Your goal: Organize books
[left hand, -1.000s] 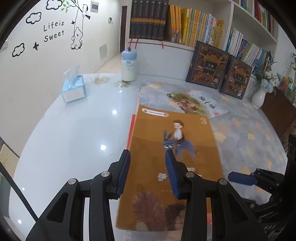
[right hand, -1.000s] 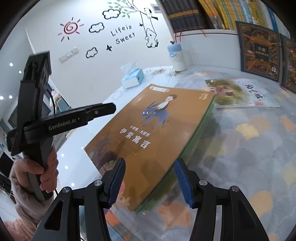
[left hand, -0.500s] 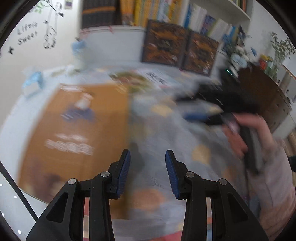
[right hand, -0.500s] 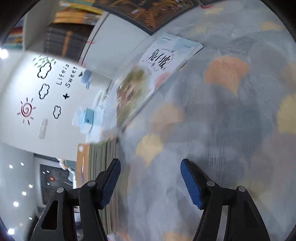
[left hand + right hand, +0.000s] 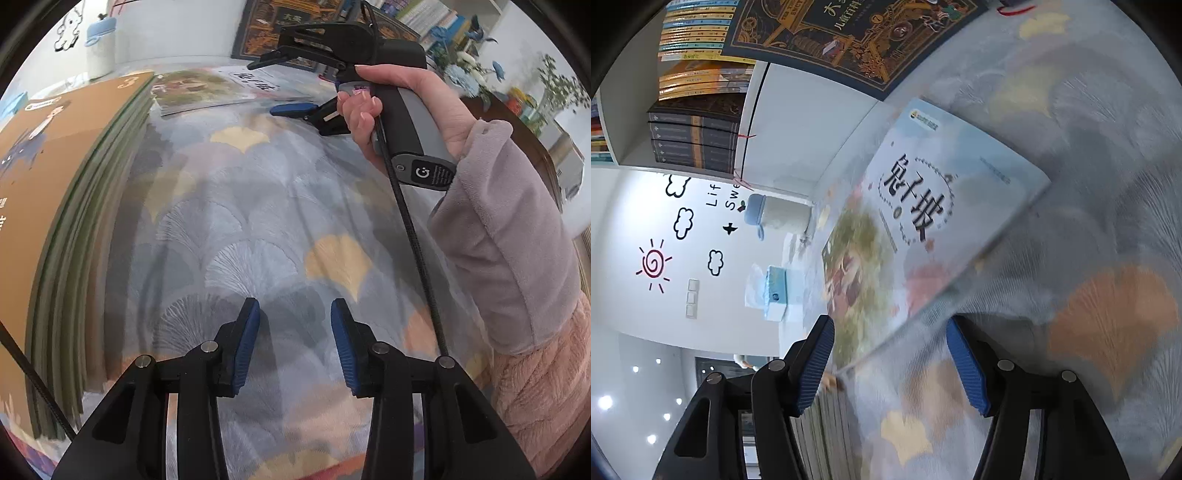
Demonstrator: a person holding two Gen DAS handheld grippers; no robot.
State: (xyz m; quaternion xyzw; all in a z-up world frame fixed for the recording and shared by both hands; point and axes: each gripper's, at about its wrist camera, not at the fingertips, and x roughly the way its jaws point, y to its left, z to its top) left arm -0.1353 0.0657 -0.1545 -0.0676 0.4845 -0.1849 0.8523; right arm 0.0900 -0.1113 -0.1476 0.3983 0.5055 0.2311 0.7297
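Books mostly stacked, one picture book left on the table.
An orange-covered stack of thin green-edged books (image 5: 66, 177) lies squared on the ginkgo-patterned cloth (image 5: 258, 221); the pale-blue picture book (image 5: 923, 221) lies apart, flat, just ahead of my right gripper (image 5: 897, 362), whose jaws have just been closing slightly yet stand apart, gripping nothing. My left gripper (image 5: 294, 339) hovers narrow-gapped, empty, over bare cloth.

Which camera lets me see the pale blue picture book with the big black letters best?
The right wrist view. The pale blue picture book lies close ahead there, with its whole cover and black title showing, though a bit blurry. In the left wrist view the same book is far away, small and flattened, partly behind the right gripper.
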